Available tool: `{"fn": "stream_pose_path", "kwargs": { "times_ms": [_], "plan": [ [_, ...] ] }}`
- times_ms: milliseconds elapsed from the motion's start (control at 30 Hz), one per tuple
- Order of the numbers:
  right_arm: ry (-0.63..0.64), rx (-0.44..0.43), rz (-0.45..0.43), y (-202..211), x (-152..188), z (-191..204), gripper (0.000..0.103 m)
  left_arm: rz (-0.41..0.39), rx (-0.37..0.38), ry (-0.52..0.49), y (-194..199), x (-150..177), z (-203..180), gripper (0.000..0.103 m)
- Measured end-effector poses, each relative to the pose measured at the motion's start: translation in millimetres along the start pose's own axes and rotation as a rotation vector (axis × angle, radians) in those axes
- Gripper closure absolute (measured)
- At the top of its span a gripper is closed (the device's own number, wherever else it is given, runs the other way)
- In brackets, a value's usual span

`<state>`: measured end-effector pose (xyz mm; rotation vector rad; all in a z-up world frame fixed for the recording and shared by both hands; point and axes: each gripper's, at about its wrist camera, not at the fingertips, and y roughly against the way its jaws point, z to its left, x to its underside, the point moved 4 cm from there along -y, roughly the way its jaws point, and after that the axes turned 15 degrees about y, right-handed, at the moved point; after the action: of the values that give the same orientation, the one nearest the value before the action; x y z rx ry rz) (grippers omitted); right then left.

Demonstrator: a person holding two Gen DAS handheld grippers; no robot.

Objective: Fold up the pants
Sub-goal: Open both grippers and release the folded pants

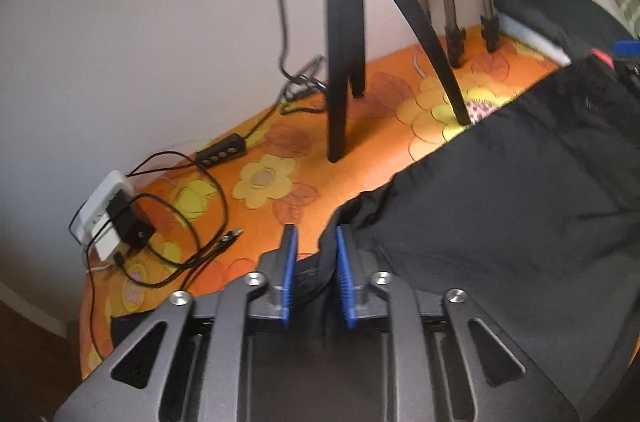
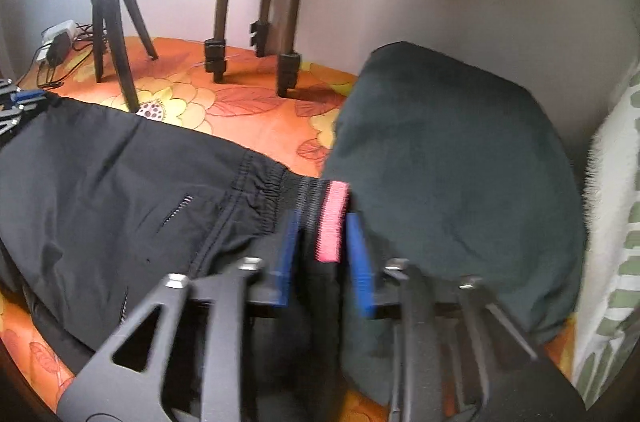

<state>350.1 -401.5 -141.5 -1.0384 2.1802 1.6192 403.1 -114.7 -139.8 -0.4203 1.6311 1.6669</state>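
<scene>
Black pants [image 1: 500, 198] lie stretched across an orange flowered cloth [image 1: 280, 150]. In the left wrist view my left gripper [image 1: 316, 242] has its blue pads on either side of the black hem end of the pants and grips it. In the right wrist view my right gripper [image 2: 324, 230] grips the elastic waistband [image 2: 304, 198], which has a pink strip [image 2: 332, 218] between the pads. The pants [image 2: 120, 190] run away to the left, with a zip pocket [image 2: 176, 210] showing. The left gripper shows at the far left edge [image 2: 16, 102], the right gripper at the far right edge [image 1: 624, 54].
A black tripod [image 1: 344, 62] and a second stand's legs [image 2: 256, 2] stand on the cloth by the wall. A power strip, charger and cables [image 1: 132, 222] lie at the left end. A folded dark garment [image 2: 448, 174] lies right of the waistband, next to a patterned pillow [image 2: 616, 222].
</scene>
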Motion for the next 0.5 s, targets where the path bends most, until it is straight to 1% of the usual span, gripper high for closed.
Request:
{"fn": "stream_pose_path", "kwargs": {
  "times_ms": [67, 133, 233, 267, 333, 367, 500],
  "plan": [
    [-0.004, 0.017, -0.016, 19, 0, -4, 0.048, -0.019, -0.006, 0.038, 17, -5, 9, 0.074],
    [-0.013, 0.023, -0.034, 41, -1, -10, 0.048, -0.047, -0.004, 0.075, 40, -10, 19, 0.074],
    [-0.048, 0.016, -0.073, 85, -3, -18, 0.048, -0.074, 0.005, 0.124, 78, -14, 37, 0.074],
    [-0.059, 0.010, -0.084, 97, -4, -20, 0.048, -0.083, 0.010, 0.146, 97, -14, 46, 0.074],
    [-0.095, -0.032, -0.122, 135, -3, -22, 0.048, -0.092, 0.016, 0.173, 123, -14, 61, 0.073],
    [-0.104, -0.056, -0.138, 152, -3, -20, 0.048, -0.101, 0.012, 0.197, 142, -10, 73, 0.072],
    [-0.090, -0.107, -0.206, 214, 0, 1, 0.048, -0.121, 0.002, 0.307, 188, 5, 117, 0.072]
  ]
}}
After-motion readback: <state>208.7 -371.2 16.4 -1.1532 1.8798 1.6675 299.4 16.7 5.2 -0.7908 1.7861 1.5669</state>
